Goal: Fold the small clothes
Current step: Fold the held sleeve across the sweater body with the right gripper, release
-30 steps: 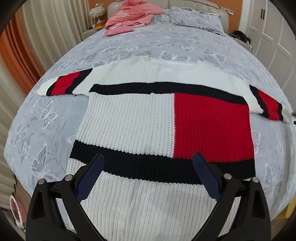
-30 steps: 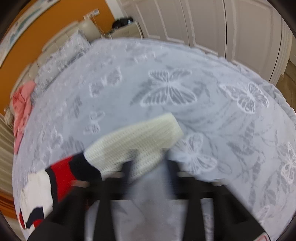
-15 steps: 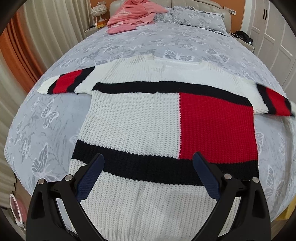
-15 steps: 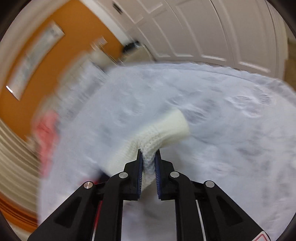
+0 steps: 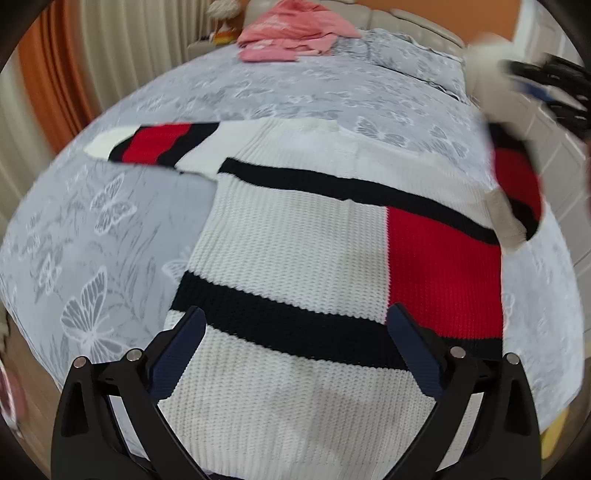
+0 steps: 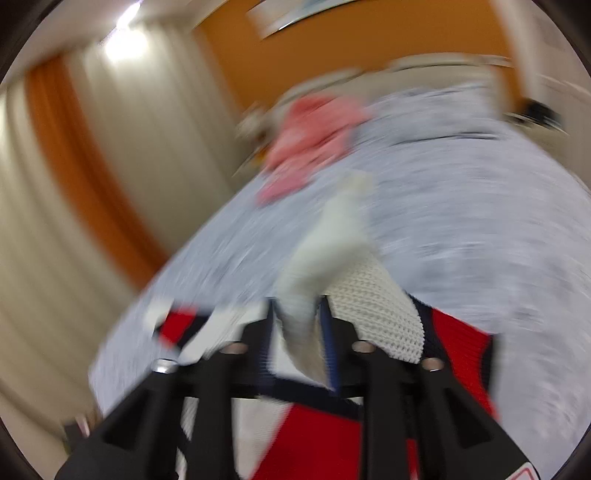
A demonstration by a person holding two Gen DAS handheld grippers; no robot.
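A white knit sweater [image 5: 295, 236] with black stripes and a red block lies flat on the grey butterfly bedspread [image 5: 103, 229]. My left gripper [image 5: 295, 350] is open and empty, hovering over the sweater's lower hem. My right gripper [image 6: 299, 332] is shut on the white cuff [image 6: 325, 251] of the right sleeve and holds it lifted above the bed. In the left wrist view the right gripper [image 5: 546, 92] shows at the upper right with the red and black sleeve [image 5: 517, 184] hanging from it. The left sleeve [image 5: 155, 147] lies spread out.
Pink clothes [image 5: 291, 33] are piled at the head of the bed near the pillows [image 5: 406, 55]. Curtains [image 5: 55, 92] hang on the left. White wardrobe doors [image 5: 554, 147] stand to the right of the bed.
My right gripper has lifted the right sleeve cuff off the bed and swung it up and toward the sweater's body. My left gripper has shifted slightly and stays open.
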